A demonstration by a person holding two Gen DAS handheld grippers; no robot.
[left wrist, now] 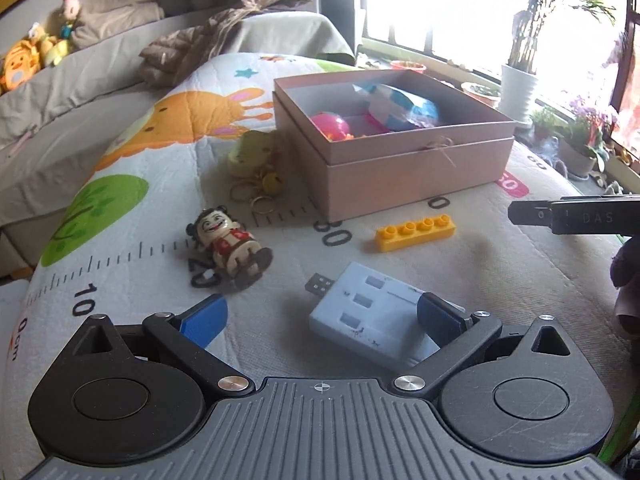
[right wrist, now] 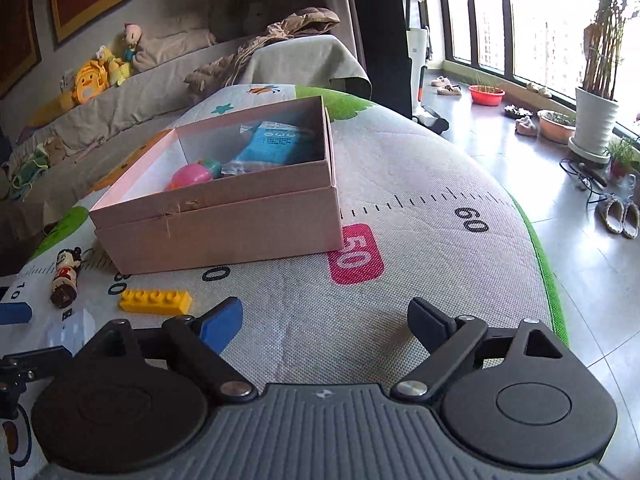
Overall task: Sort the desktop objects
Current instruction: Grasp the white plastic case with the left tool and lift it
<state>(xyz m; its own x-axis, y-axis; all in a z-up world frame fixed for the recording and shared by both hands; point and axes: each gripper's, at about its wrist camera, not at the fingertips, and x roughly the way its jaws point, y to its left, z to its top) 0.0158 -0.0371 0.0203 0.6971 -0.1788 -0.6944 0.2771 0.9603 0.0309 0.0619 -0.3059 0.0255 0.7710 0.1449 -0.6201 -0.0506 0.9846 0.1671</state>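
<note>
Printed numbers on the mat, letters on a gripper

The mat carries a ruler scale: "60" in black and, nearer the box, "50" white on a red patch; in the left view "80", "10" and "0cm" can be read. The right gripper shows "DAS". Print on the blue packet is too small to read.

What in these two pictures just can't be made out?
- Pink box contents, both views: its walls hide all but a pink ball and blue packet.
- White USB hub, left view: near end behind the left claw.
- Keyring toy, left view: too small to identify.
</note>
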